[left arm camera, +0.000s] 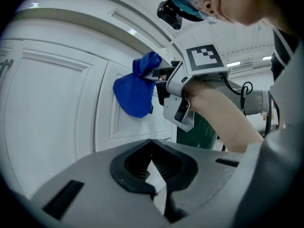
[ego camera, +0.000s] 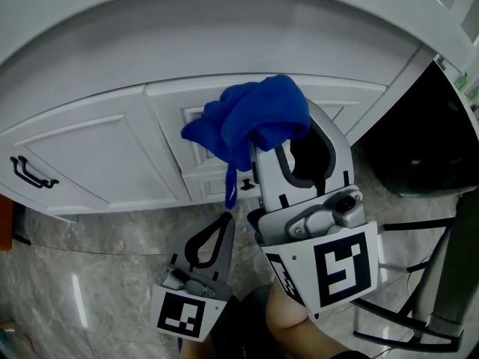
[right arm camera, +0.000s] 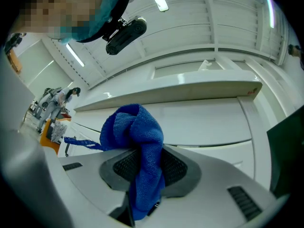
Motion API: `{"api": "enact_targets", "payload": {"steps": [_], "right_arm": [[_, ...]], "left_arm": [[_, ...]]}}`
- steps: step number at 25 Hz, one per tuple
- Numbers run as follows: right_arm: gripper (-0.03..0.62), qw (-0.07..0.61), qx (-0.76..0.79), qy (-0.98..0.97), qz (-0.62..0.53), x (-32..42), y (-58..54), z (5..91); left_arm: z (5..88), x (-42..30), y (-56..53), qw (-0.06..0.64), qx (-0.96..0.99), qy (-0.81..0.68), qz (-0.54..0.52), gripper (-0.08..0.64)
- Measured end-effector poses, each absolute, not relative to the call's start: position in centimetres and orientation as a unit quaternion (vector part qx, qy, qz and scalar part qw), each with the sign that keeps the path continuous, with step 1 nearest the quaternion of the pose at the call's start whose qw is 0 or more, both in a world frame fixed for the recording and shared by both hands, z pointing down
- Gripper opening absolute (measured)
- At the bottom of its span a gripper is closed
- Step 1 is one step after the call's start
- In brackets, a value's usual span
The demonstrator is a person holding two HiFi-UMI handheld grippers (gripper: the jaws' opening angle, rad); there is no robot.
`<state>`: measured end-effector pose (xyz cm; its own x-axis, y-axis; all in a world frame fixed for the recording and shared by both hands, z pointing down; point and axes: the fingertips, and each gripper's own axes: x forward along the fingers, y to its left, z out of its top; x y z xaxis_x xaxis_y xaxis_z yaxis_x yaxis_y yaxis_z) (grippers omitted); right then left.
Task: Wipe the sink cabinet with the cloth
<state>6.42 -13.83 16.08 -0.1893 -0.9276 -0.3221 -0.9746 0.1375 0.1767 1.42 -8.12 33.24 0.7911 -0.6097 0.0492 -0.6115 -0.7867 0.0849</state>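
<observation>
The right tool [right arm camera: 143, 175] pinches a bunched blue cloth [ego camera: 251, 118], which is held up against the white sink cabinet door [ego camera: 176, 163], over its upper panel. The left tool [left arm camera: 156, 172] hangs below that door, over the marble floor [ego camera: 90, 264], its jaws pressed together on nothing.

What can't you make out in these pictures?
Head view: blue cloth covers part of the cabinet door.
Head view: dark object at right, edge-cut, too dark to identify.
Left gripper view: door handle cut by the left edge.
Right gripper view: clutter at far left, too small.
</observation>
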Motion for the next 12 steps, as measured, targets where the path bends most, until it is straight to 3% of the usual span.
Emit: {"api": "enact_targets", "payload": {"steps": [12], "right_arm": [[0.117,0.079,-0.664,0.726,0.161,9.9,-13.3,16.2]], "left_arm": [[33.2,1.8,-7.8,0.046,0.947,-0.319,0.011,0.003]]}}
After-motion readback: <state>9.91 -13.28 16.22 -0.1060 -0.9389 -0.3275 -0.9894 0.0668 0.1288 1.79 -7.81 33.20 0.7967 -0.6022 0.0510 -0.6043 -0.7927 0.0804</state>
